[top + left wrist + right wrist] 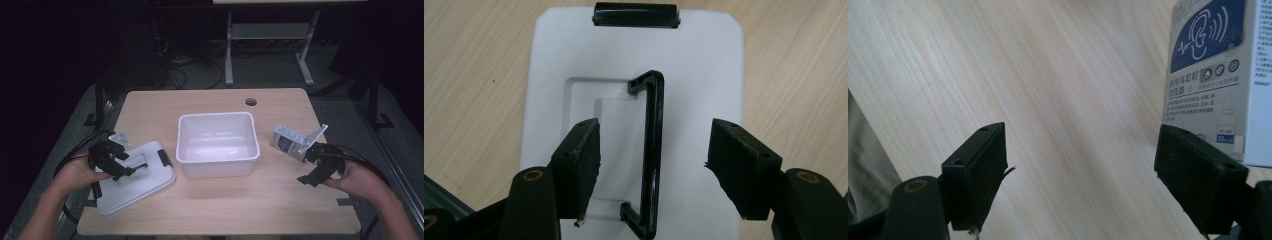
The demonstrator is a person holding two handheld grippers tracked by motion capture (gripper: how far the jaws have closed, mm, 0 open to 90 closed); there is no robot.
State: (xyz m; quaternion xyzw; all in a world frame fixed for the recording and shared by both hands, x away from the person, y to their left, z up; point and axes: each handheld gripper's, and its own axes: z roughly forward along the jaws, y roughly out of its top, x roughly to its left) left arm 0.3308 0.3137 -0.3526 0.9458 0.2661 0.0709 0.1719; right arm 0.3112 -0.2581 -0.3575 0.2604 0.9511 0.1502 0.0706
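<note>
While the left gripper (654, 165) hangs over the white lid (134, 176) at the table's eight o'clock, its jaws stand wide, straddling the black handle (651, 155) without pressing it. The white tub (217, 145) sits centre. At four o'clock, the right gripper (1080, 175) gapes empty, the small box (1220, 75) just beside one jaw.

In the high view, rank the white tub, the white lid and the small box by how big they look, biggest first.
1. White tub and white lid: they look about alike in spread, and the lid lies nearer the camera, so I won't rank them.
2. Small box: clearly the smallest, beside the right claw.
</note>
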